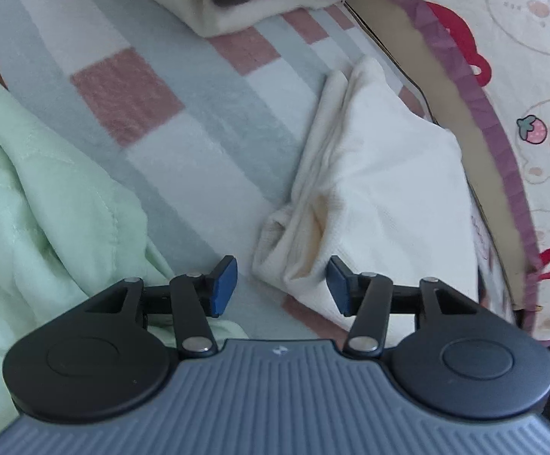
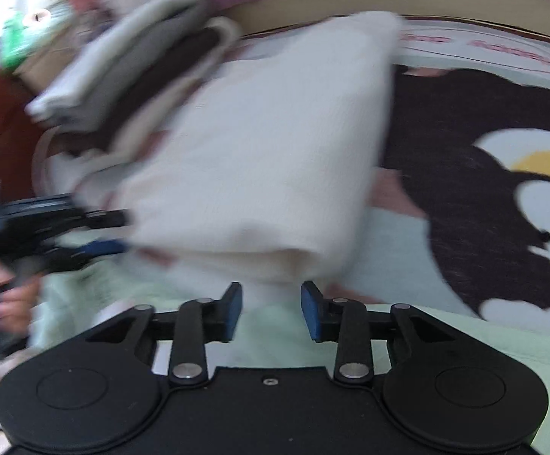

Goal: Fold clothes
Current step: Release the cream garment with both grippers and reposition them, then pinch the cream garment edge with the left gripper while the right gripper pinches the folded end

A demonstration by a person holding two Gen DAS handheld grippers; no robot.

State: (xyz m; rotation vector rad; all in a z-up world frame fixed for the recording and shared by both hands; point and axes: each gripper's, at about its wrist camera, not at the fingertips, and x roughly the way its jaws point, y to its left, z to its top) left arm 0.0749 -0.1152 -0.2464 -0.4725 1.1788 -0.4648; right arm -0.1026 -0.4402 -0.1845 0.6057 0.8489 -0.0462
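The right wrist view is smeared by motion blur: the stacked clothes (image 2: 123, 87) lose their edges, and the left tongs (image 2: 100, 235) show only as a dark streak. In the left wrist view, the green garment (image 1: 39, 204) runs off the frame's left edge.

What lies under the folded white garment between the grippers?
The folded white garment rests on the checked blanket, whose pink and grey squares show around it. Whatever sits directly beneath the fabric is covered, so it cannot be seen.
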